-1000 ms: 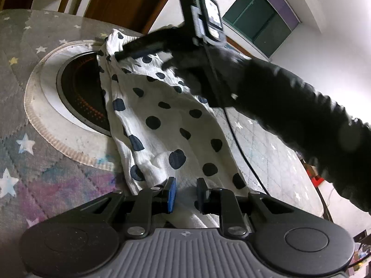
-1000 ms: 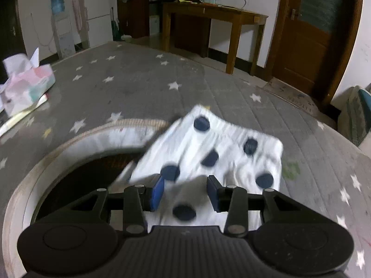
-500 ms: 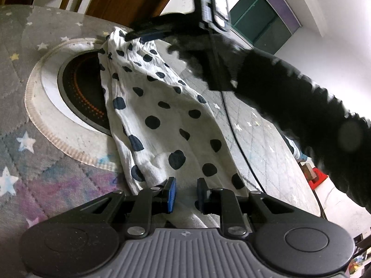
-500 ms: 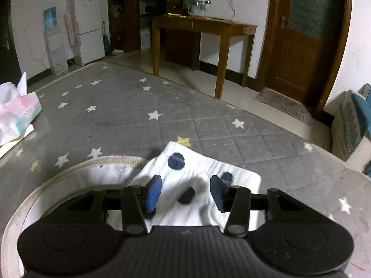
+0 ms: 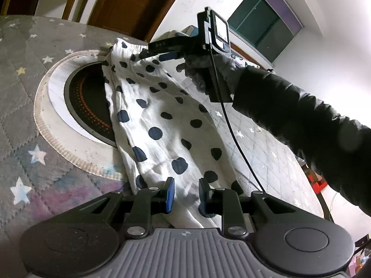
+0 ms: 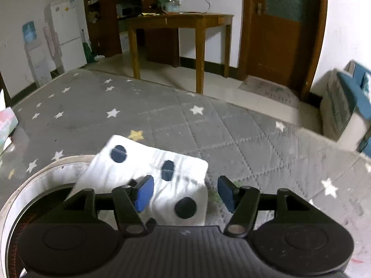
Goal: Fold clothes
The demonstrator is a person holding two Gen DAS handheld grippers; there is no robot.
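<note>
White cotton with dark navy dots, the polka-dot garment (image 5: pixel 162 125) lies stretched as a long band across the grey star-patterned quilt (image 5: pixel 25 106), its left edge draped over the round black heater plate (image 5: pixel 88 102) sunk in a white ring in that quilt. Nearest the heater plate's lower right rim, the left gripper (image 5: pixel 184 195) has its blue pads parted by a narrow gap that is widening, with the near end of the garment running between them; the cloth looks loose there, not pinched. At the garment's far end, up and to the right of the heater plate, the right gripper (image 5: pixel 160 54) hovers over the hem, held by a gloved hand (image 5: pixel 204 71) in a black sleeve (image 5: pixel 301 115). From its own camera, the right gripper (image 6: pixel 184 193) shows pads well apart and spreading, the folded corner of the garment (image 6: pixel 153 169) lying flat beneath them on the quilt (image 6: pixel 231 134), touching neither pad
</note>
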